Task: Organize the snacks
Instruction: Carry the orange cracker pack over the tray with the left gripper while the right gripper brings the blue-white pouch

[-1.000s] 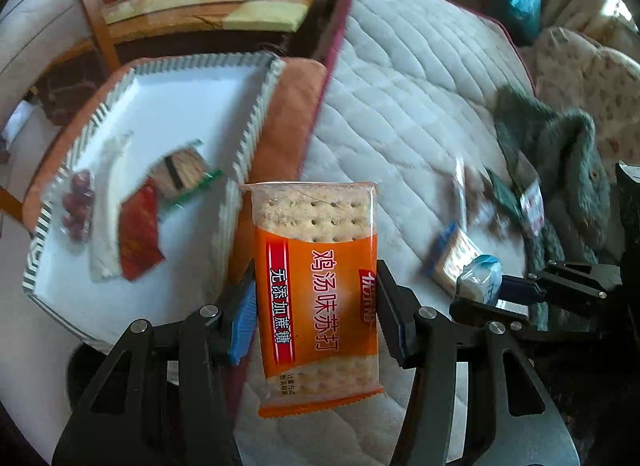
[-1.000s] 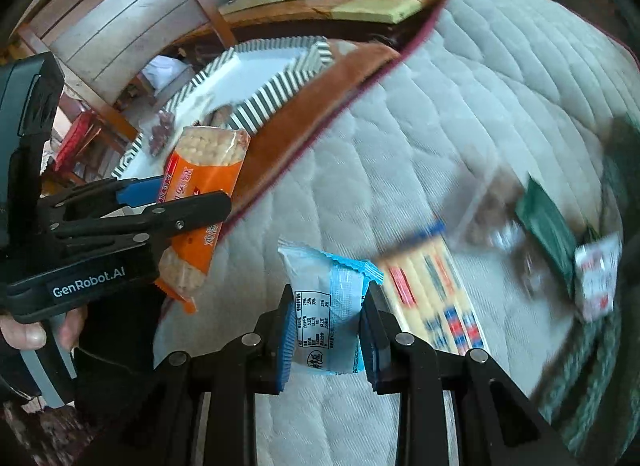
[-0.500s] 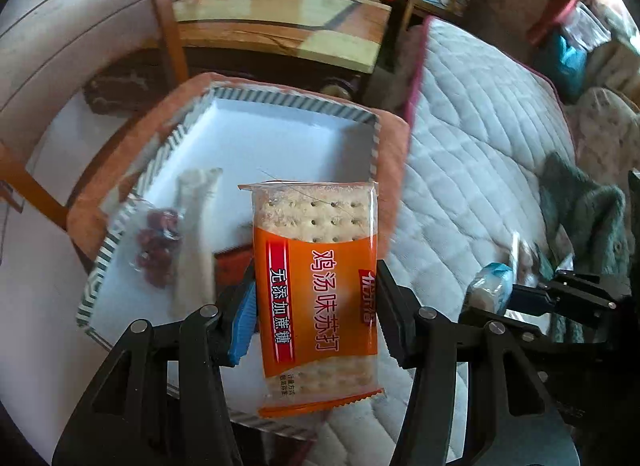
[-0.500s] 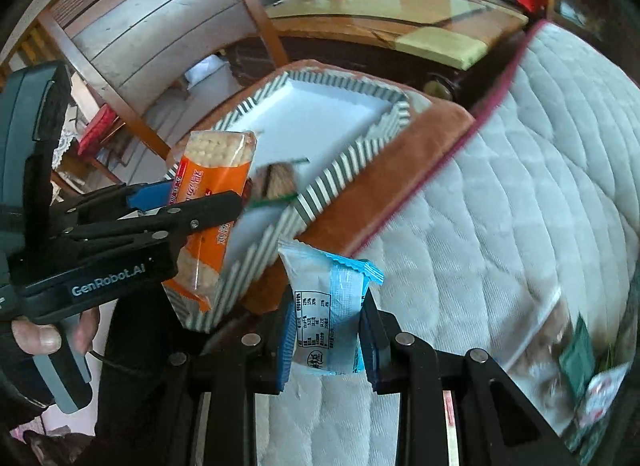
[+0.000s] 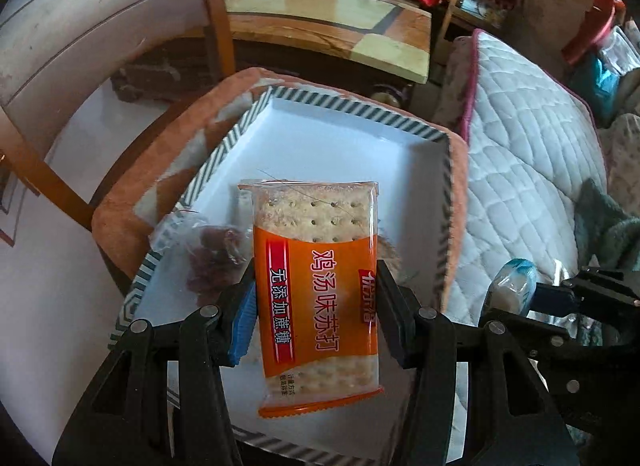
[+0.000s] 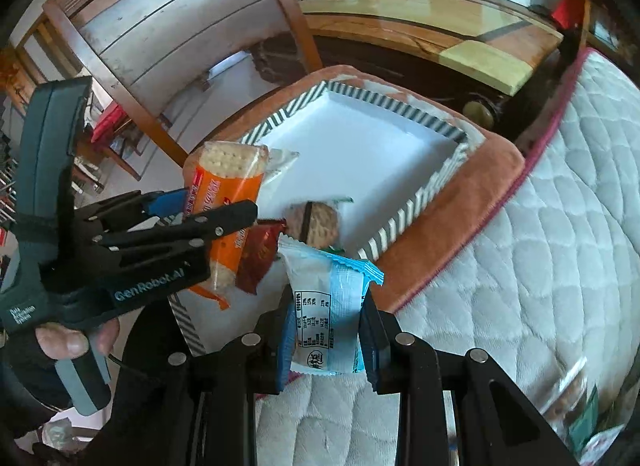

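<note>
Hiding part of the striped tray [image 5: 352, 109], the left gripper [image 5: 316, 306] clamps an orange cracker pack [image 5: 316, 286]; the right gripper [image 6: 324, 330] clamps a blue packet [image 6: 324, 306] beside a quilted mattress [image 6: 540, 266].

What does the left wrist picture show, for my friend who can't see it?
The left gripper holds an orange cracker packet above a white striped-edged tray. A clear bag of red snacks lies in the tray.

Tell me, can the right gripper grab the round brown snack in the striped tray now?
Probably not yet. The right gripper is already shut on a blue-and-white snack packet, so its jaws are full, though the round brown snack lies uncovered in the striped white tray.
</note>
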Tool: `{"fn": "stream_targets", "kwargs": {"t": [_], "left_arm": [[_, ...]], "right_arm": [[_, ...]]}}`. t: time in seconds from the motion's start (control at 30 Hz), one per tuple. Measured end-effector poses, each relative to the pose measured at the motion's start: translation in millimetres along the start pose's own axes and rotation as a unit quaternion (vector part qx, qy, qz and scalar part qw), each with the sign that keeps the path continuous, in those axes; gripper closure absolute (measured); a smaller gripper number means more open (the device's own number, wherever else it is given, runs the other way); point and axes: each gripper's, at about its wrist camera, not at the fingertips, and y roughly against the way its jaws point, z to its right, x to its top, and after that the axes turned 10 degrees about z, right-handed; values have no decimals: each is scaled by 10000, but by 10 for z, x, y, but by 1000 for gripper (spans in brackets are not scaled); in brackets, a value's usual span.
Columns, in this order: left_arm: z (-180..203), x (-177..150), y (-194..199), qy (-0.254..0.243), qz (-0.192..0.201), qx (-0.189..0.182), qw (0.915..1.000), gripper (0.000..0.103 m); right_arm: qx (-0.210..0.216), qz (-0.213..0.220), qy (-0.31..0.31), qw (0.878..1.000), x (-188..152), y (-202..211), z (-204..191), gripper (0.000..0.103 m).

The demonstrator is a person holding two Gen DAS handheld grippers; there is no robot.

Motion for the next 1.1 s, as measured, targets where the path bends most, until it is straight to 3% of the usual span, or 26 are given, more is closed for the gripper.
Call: {"fn": "stream_targets", "kwargs": {"t": [0.67,1.1], "left_arm": [[-373,40,-329,294,-162,303,9990,51],[-401,33,-442,308,-187,373,9987,51]], "right_arm": [[75,-350,307,9989,563,-729,-80,75],[-80,-579,9,9983,534,-1137,96,75]]}}
